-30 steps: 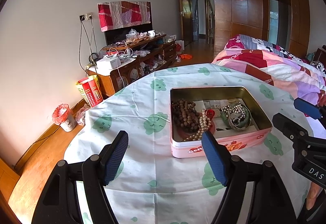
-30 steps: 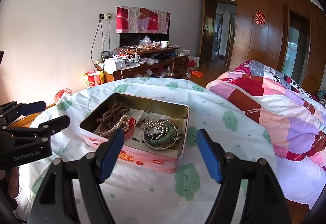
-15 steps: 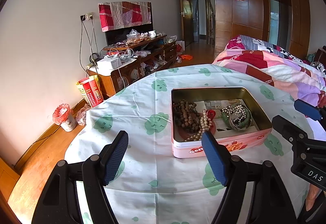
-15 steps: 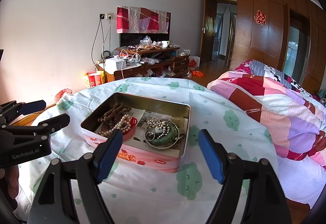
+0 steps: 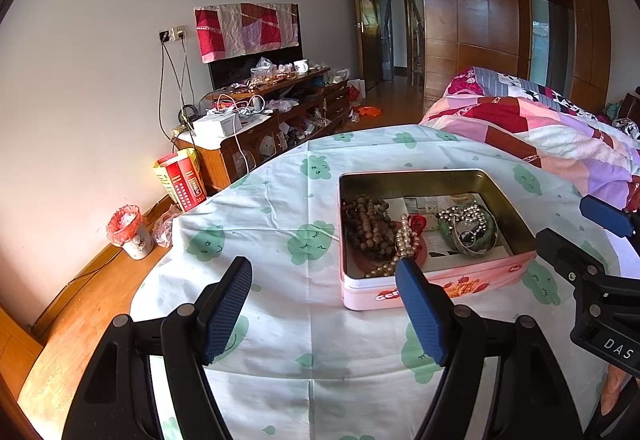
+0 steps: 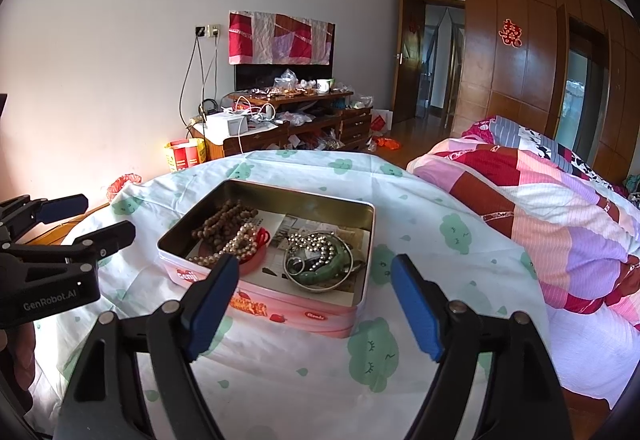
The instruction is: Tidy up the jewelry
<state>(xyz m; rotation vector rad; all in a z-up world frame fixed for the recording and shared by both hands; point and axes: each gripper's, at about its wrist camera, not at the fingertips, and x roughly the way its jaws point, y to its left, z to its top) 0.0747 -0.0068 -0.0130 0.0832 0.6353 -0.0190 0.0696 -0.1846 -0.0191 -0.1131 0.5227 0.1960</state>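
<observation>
Cloud-print table [image 5: 280,196] bears the pink tin [image 6: 304,314] – beads, pearls, bangle inside; both tongs [image 5: 324,304] [image 6: 314,300] hover before it, released – either sorting or finished.

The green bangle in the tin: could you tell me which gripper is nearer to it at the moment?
Right. The right gripper hovers open just in front of the tin, with the green bangle lying straight ahead. The left gripper, also open, sits off toward the tin's bead side, farther from the bangle.
</observation>
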